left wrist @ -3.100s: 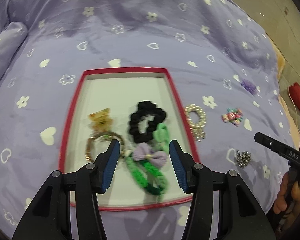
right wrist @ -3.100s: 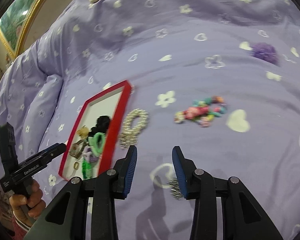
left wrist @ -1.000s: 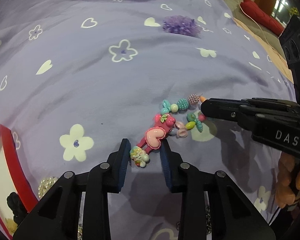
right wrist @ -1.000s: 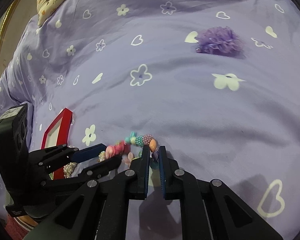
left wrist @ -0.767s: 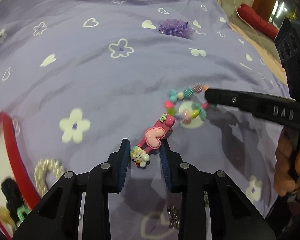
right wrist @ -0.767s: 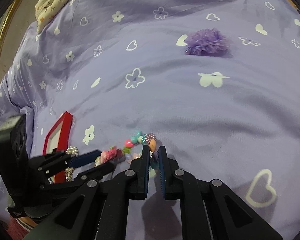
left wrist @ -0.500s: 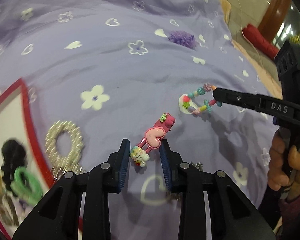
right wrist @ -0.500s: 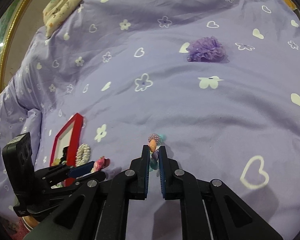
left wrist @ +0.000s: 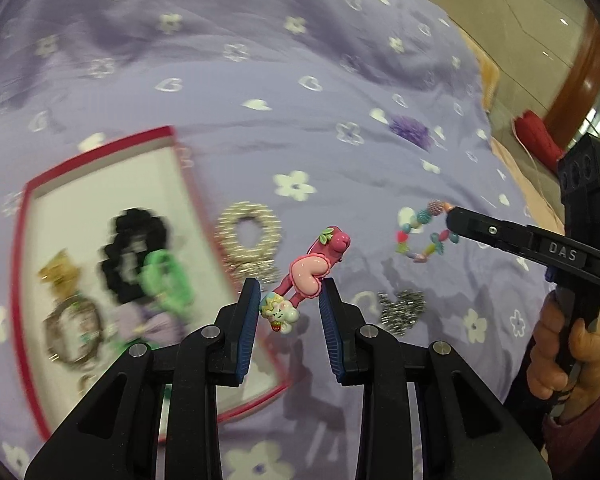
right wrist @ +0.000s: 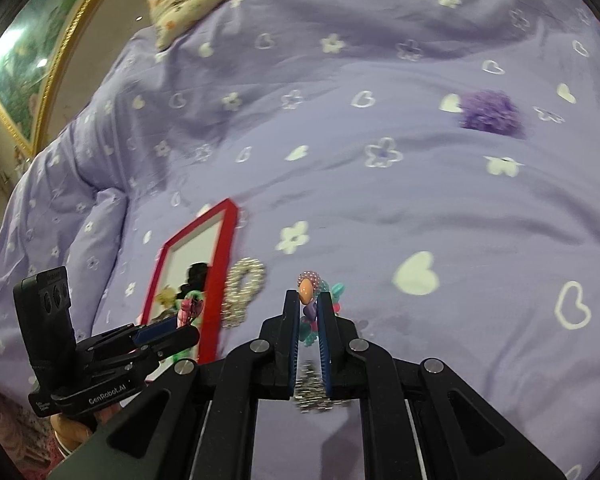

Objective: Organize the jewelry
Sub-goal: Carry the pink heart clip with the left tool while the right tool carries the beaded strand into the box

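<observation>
your left gripper (left wrist: pixel 288 304) was clamped on the pink hair clip (left wrist: pixel 310 270), your right gripper (right wrist: pixel 309 312) on the bead bracelet (right wrist: pixel 314 298) (both lifted near the red tray (left wrist: pixel 182 184)); pearl ring (left wrist: pixel 249 236), purple pompom (right wrist: pixel 490 112) and silver chain (left wrist: pixel 402 306) remained out.

- A tray (left wrist: pixel 188 184) lies on the bedspread (left wrist: pixel 260 80), at the left in the left wrist view.
- In the tray lie a scrunchie (left wrist: pixel 134 248), a coil hair tie (left wrist: pixel 166 280), a claw clip (left wrist: pixel 58 276), a bangle (left wrist: pixel 74 332) and a bow (left wrist: pixel 148 324).
- A pearl hair tie (left wrist: pixel 248 236) lies on the bedspread just beside the tray's right edge.
- A hair clip (left wrist: pixel 304 280) sits between the left gripper (left wrist: pixel 288 304) fingers, right of the pearl hair tie.
- A bead bracelet (left wrist: pixel 420 232) hangs at the right gripper (right wrist: pixel 310 304), further right.
- A chain pile (left wrist: pixel 402 308) lies below the bracelet.
- A pompom (left wrist: pixel 410 130) lies far behind, well apart.
</observation>
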`<act>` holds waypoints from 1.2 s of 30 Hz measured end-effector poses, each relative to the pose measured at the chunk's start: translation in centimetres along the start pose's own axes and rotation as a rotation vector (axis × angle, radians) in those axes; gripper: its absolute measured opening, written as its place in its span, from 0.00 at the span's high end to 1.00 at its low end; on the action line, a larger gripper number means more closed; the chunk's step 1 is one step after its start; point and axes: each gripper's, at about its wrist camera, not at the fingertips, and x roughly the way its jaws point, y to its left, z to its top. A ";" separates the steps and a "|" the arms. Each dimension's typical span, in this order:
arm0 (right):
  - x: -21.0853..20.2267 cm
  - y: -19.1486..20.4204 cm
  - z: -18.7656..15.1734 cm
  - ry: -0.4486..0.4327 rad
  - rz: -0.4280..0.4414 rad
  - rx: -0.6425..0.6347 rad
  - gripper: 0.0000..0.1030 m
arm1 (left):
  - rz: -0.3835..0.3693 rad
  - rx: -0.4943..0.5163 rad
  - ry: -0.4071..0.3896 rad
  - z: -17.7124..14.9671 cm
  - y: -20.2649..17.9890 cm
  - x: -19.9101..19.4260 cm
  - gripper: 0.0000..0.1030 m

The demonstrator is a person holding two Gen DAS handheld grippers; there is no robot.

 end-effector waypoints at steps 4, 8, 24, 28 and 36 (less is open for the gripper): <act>0.5 2.0 -0.3 0.008 0.029 -0.028 0.92 | 0.036 -0.052 -0.025 -1.0 2.5 -1.9 0.72; 1.3 4.0 -0.7 0.028 0.057 -0.060 0.92 | 0.072 -0.099 -0.042 -2.4 4.9 -3.6 0.72; 3.9 11.4 -2.4 0.087 0.159 -0.171 0.92 | 0.171 -0.233 -0.074 -6.5 10.8 -7.7 0.72; 4.4 12.9 -2.8 0.099 0.178 -0.194 0.92 | 0.183 -0.256 -0.077 -7.1 11.6 -8.3 0.72; 5.8 15.5 -3.8 0.132 0.214 -0.231 0.92 | 0.208 -0.278 -0.059 -8.1 12.9 -8.2 0.72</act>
